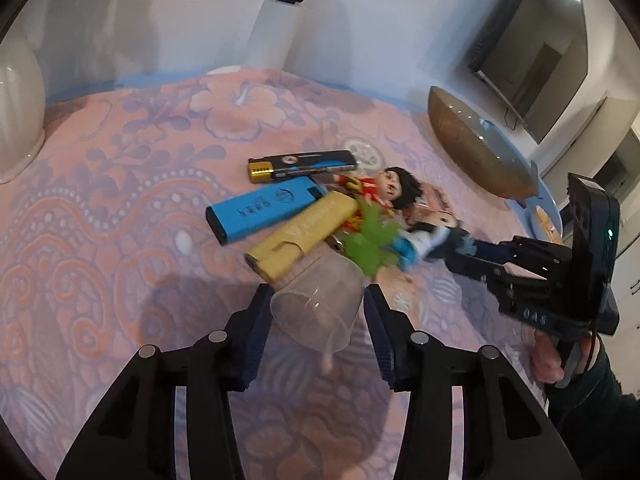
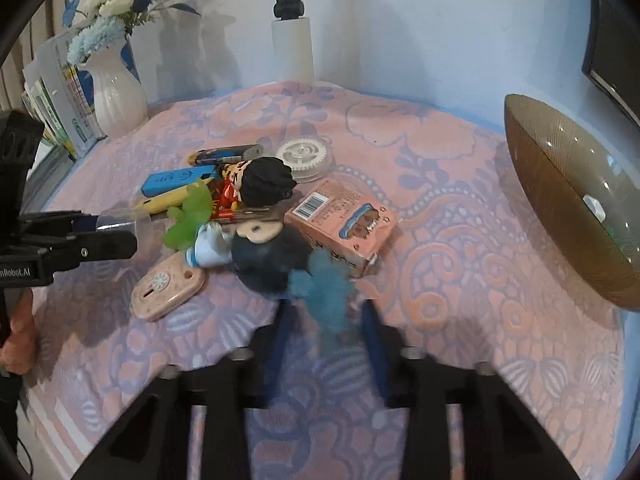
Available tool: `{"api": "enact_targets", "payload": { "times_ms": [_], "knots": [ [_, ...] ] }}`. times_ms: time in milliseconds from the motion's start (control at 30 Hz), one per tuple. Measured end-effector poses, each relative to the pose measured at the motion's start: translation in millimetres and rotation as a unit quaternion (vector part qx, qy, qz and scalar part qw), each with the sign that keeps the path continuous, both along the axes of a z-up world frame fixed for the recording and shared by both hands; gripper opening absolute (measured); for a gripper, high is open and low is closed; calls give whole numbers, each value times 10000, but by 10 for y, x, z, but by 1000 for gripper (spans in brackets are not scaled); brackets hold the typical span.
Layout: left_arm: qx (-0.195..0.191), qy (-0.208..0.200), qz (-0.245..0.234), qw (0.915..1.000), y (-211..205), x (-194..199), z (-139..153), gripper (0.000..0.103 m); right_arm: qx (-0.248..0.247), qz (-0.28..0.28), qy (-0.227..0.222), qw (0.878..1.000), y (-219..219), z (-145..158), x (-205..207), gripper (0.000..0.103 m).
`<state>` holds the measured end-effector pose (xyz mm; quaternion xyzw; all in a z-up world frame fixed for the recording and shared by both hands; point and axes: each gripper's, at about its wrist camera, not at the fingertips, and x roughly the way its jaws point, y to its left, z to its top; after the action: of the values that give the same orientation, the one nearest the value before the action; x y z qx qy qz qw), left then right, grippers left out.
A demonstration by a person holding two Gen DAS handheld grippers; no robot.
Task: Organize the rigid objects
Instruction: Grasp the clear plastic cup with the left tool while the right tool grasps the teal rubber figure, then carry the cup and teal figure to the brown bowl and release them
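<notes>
In the left wrist view, the left gripper (image 1: 316, 304) is holding a clear cup (image 1: 316, 308) between its fingers (image 1: 256, 320); the cup is lying on its side with its rim toward the camera. Just beyond it, at 12 o'clock from the cup, a pile is lying on the worktop (image 1: 120, 200), which is wearing a pink and purple flowered cloth. In the pile, a yellow lighter (image 1: 300, 236) is touching a blue lighter (image 1: 264, 210), and a black lighter (image 1: 304, 164) is lying behind them. At 2 o'clock from the cup a doll (image 1: 396, 192) with black hair is lying beside a blurred green toy (image 1: 368, 246). The right gripper (image 1: 464, 256) is reaching in from 3 o'clock toward the pile; here I cannot tell how its fingers are standing. A brown bowl (image 1: 476, 148) is standing at 2 o'clock, near the worktop's edge.

In the right wrist view, the right gripper (image 2: 328, 316) is blurred, and its fingers (image 2: 372, 328) are standing narrow around a blurred blue thing (image 2: 328, 292); whether they are pressing it I cannot tell. Just ahead, a dark round toy (image 2: 264, 256) is touching a pink box (image 2: 344, 224). At 10 o'clock a pink oval case (image 2: 168, 290) is lying flat. A white gear (image 2: 304, 156) is lying behind the doll (image 2: 260, 184). The left gripper (image 2: 120, 236) with the cup (image 2: 120, 220) is coming in at 9 o'clock. A white vase (image 2: 118, 96) with flowers is standing at 11 o'clock, and the bowl (image 2: 568, 200) at 3 o'clock.
</notes>
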<state>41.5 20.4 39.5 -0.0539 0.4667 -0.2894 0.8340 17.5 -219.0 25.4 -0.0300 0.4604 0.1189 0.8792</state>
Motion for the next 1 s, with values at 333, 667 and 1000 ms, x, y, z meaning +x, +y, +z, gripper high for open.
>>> {"api": "enact_targets", "payload": {
  "times_ms": [333,667,1000],
  "knots": [
    [-64,-318,396,9987,50,-433,156,43,443,26,26,9990,-243,144,-378,22],
    [320,-614,374,9969,-54,-597,72,43,413,-12,239,9989,-245,-14,-466,49],
    [621,-720,333,9949,-143,-682,53,43,-58,232,-67,9997,192,-20,-453,33]
  ]
}}
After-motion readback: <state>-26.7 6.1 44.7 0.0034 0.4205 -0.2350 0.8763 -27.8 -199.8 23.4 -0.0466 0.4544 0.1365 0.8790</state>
